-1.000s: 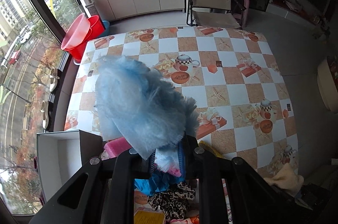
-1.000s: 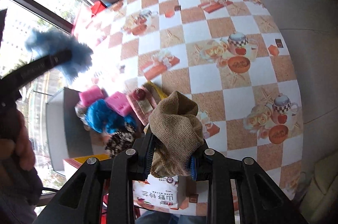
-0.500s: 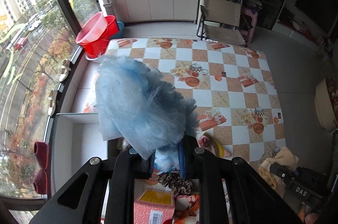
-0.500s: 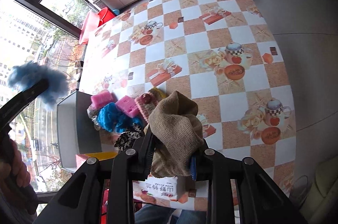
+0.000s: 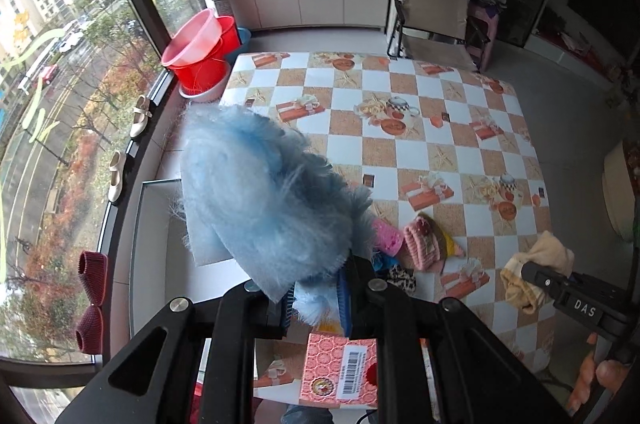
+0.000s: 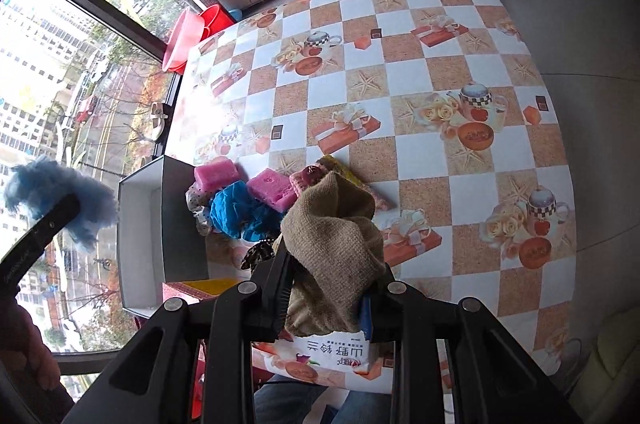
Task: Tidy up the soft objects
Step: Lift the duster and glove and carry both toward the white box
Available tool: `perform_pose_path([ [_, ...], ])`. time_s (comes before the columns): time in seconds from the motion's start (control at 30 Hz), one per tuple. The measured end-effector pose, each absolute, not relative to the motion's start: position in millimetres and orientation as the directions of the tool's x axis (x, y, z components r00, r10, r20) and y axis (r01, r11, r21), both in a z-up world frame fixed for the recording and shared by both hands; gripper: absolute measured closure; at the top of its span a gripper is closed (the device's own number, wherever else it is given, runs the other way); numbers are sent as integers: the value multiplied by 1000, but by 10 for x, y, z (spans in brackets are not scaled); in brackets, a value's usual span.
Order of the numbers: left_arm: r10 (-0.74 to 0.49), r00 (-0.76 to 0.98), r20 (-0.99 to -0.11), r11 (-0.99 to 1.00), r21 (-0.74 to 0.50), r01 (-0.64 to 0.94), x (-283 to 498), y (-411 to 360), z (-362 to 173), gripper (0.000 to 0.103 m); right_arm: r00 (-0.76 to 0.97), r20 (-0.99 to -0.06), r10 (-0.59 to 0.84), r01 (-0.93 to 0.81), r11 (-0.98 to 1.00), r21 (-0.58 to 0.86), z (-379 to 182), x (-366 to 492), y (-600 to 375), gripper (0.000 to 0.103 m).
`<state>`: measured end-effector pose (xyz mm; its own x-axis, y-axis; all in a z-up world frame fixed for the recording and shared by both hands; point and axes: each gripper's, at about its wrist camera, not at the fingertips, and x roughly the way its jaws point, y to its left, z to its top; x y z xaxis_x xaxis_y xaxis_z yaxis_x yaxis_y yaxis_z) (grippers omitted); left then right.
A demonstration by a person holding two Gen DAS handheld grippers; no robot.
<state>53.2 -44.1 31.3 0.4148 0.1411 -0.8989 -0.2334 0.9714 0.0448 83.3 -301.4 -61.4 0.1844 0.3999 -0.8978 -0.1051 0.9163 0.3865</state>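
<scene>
Left gripper (image 5: 316,304) clamped on fluffy blue fabric (image 5: 264,199), held up in air above grey box (image 6: 160,224) at table's left edge. Right gripper (image 6: 326,308) clamped on burlap cloth (image 6: 332,248), raised over near edge of checkered table (image 6: 440,151). Just beyond: pile with pink sponges (image 6: 272,188), blue mesh puff (image 6: 236,212), leopard-print scrap (image 6: 258,254). Far: red basins (image 5: 200,51), folding chair (image 5: 436,19).

Bright daylight, fisheye views with strongly curved, dark-cornered edges.

Light pours in from the window (image 5: 60,95) at nine o'clock. In the right wrist view glare washes out the tablecloth (image 6: 200,111) at ten o'clock. Shadows are soft. The blue fluff (image 5: 264,199) close to the left lens looks slightly hazy; the room at one o'clock is dim.
</scene>
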Motion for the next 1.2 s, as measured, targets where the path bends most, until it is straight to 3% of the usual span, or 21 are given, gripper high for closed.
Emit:
perform_pose_path([
  [0.77,-97,283,-954,991,-67,115,-333,-59,-193,84,138,-956,258,-12,966,259,-639,-404,-2197,74],
  [1.2,-71,307,-949,997,-74,1,-556,578,-193,84,148,-952,268,-201,951,236,-395,-457,-1350,74],
])
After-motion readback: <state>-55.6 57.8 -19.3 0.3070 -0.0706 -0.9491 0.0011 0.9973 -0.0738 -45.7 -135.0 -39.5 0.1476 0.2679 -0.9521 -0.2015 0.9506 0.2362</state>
